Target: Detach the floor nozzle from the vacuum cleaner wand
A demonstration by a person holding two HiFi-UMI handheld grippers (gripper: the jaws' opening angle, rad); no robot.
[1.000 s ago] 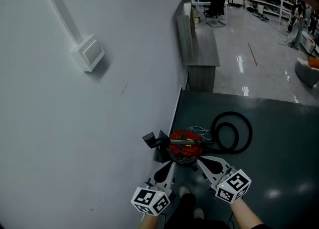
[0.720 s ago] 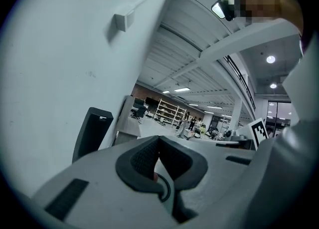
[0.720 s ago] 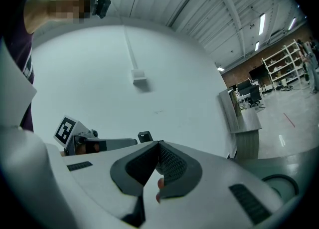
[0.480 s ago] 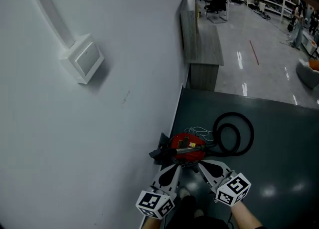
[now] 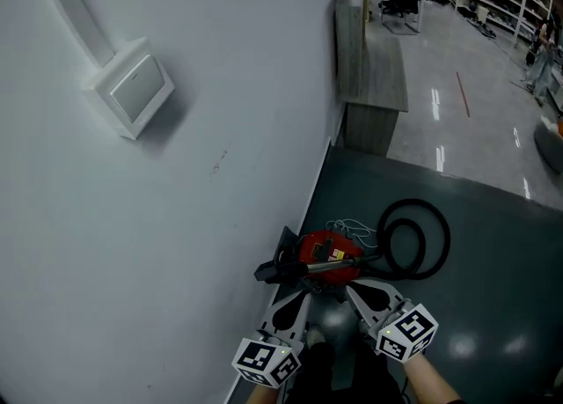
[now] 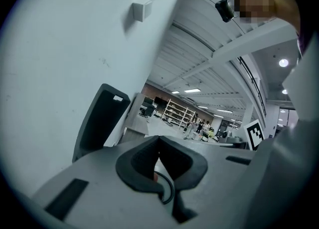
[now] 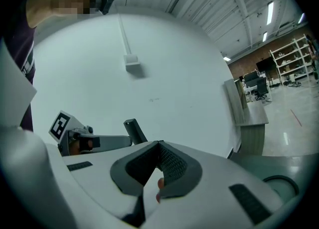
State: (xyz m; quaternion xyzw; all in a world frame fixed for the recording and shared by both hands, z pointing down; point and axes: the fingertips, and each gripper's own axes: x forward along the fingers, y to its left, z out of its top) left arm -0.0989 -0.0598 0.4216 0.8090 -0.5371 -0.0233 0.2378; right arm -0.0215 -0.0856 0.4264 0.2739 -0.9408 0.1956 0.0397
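A red canister vacuum [image 5: 327, 257] sits on the dark floor mat by the white wall. Its metal wand [image 5: 332, 259] lies across it and ends in the black floor nozzle [image 5: 276, 261], which stands tilted against the wall. The nozzle [image 6: 101, 119] rises beyond the jaws in the left gripper view, and its tip [image 7: 133, 130] shows in the right gripper view. My left gripper [image 5: 297, 295] is shut and empty, just short of the nozzle. My right gripper [image 5: 354, 290] is shut and empty, just short of the canister.
A black hose [image 5: 415, 237] coils right of the canister, with thin white cable [image 5: 345, 229] behind it. The wall carries a white box [image 5: 132, 87] and conduit. A grey counter [image 5: 373, 61] stands farther along the wall. My shoes [image 5: 317, 337] are between the grippers.
Both grippers have sunk and come forward slightly towards the vacuum, still shut. The head view has shifted, so the wall box sits higher and further left.
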